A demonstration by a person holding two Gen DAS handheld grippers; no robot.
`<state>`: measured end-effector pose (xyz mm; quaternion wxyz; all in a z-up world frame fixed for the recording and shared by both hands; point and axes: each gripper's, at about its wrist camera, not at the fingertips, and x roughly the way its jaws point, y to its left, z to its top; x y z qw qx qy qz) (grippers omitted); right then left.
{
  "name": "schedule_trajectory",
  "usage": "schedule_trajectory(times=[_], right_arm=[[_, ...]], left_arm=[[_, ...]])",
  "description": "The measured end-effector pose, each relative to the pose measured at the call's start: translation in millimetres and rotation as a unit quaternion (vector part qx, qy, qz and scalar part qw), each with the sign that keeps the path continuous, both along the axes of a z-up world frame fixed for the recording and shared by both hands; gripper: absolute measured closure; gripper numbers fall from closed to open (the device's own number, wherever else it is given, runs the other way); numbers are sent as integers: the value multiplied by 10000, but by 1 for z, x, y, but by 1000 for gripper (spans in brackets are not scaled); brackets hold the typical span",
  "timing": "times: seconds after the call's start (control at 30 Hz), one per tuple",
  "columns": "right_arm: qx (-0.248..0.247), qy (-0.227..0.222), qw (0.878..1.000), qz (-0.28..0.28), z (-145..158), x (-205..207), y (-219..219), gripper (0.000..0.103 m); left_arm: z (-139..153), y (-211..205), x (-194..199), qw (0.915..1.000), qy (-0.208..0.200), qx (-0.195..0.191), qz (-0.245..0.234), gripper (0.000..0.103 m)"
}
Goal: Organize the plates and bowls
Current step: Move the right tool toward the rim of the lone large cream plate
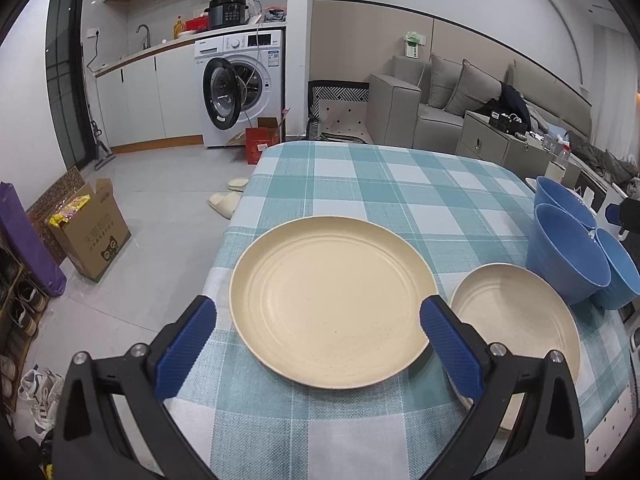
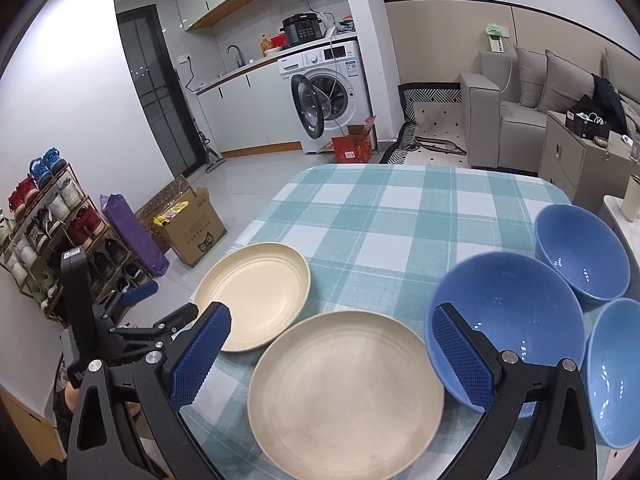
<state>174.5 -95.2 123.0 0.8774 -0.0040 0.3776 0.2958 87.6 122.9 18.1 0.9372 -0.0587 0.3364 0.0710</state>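
Two cream plates and three blue bowls sit on a table with a teal checked cloth [image 1: 360, 184]. In the left wrist view my left gripper [image 1: 318, 316] is open around the near edge of one cream plate [image 1: 332, 300]; the second cream plate [image 1: 516, 320] lies to its right, with the blue bowls [image 1: 564, 256] behind it. In the right wrist view my right gripper [image 2: 332, 328] is open above the nearer cream plate [image 2: 344, 392]. The other plate [image 2: 256, 292] lies to the left. A large blue bowl [image 2: 512, 320] and two smaller ones [image 2: 580, 256] [image 2: 616, 372] stand at the right.
The left gripper [image 2: 136, 304] shows at the table's left edge in the right wrist view. On the floor to the left are a cardboard box [image 2: 192, 232], a purple bag [image 2: 132, 236] and a shoe rack [image 2: 48, 232]. A washing machine [image 1: 240, 88] and sofa [image 1: 460, 96] stand beyond.
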Motion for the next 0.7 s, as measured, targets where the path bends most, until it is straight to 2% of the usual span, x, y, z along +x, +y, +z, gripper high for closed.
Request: schedule_trajectory(times=[0.37,0.7], right_arm=[[-95,484,9984,265,-21,24,42,1],[-264,649,9968,375,-39,37,61,1]], left_arm=[[-13,25,3,9992,104,-273,266,0],[-22,34,8,9984,172,-349,399,0]])
